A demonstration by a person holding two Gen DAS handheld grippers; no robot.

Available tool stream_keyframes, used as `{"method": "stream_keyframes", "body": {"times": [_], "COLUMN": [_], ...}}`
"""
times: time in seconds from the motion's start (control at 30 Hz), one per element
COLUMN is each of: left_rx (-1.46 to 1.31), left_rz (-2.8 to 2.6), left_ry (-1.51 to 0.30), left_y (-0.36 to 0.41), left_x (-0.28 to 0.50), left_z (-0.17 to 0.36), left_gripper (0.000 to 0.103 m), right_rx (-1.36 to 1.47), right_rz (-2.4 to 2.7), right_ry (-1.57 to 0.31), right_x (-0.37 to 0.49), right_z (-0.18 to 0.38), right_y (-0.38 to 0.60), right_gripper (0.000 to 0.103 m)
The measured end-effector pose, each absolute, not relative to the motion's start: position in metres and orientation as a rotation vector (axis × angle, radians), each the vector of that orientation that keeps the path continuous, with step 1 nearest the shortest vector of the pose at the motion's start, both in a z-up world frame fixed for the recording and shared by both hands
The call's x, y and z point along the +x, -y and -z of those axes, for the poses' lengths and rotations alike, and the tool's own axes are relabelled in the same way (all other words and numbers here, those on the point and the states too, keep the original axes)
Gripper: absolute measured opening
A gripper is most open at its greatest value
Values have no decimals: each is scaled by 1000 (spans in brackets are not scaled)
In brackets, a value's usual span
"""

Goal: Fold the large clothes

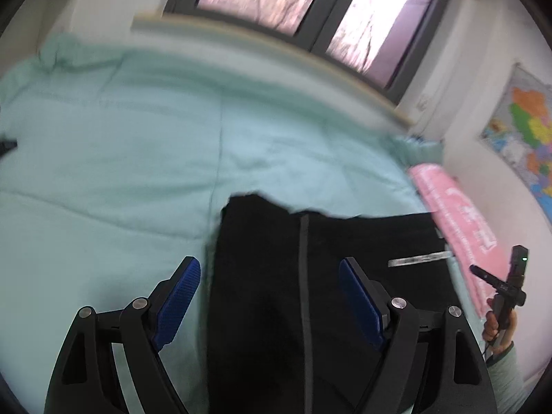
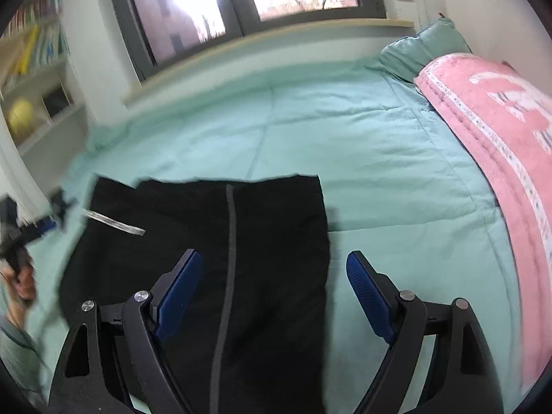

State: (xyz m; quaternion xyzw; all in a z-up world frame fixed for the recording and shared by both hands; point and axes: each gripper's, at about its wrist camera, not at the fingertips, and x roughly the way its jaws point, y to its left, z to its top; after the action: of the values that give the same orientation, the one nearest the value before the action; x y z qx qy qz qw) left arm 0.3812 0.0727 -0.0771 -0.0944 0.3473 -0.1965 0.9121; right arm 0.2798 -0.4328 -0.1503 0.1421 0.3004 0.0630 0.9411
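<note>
Two grippers, left [image 1: 269,296] and right [image 2: 274,293], both spread wide, holding nothing, above black garment [image 2: 241,241] lying flat on green quilt [image 2: 362,145]. Best move, I'd judge: pinch near-edge corners evenly, lift together, keep grey stripe [image 2: 227,241] straight.

Overexposed daylight pours through the window [image 1: 303,0], while motion blur and fisheye distortion soften both views' edges.
</note>
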Motion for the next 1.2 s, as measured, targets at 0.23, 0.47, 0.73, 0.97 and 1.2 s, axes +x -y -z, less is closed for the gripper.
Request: {"method": "stream_keyframes", "body": {"times": [0.23,0.47,0.73,0.97,1.2], "left_rx": [-301,-249,-42,-132,-145], "left_rz": [449,548,361,252,108], "left_ry": [-798,-925,-727,-542,-675], "left_y": [-83,-53,-32,-37,-30], "left_x": [435,478,422,413,492], "left_z": [103,128,83,3,63], "left_gripper": [84,83,10,10,10], "right_rx": [221,370,72,-45,-11], "right_rz": [-153,-271,1,222,306], "right_ry": [-650,-751,-560,-444,-698], "right_x": [345,395,331,334,457], "right_z": [167,200,149,64,111], "right_y": [439,455,420,401,395], "right_gripper": [88,81,15,14,14]}}
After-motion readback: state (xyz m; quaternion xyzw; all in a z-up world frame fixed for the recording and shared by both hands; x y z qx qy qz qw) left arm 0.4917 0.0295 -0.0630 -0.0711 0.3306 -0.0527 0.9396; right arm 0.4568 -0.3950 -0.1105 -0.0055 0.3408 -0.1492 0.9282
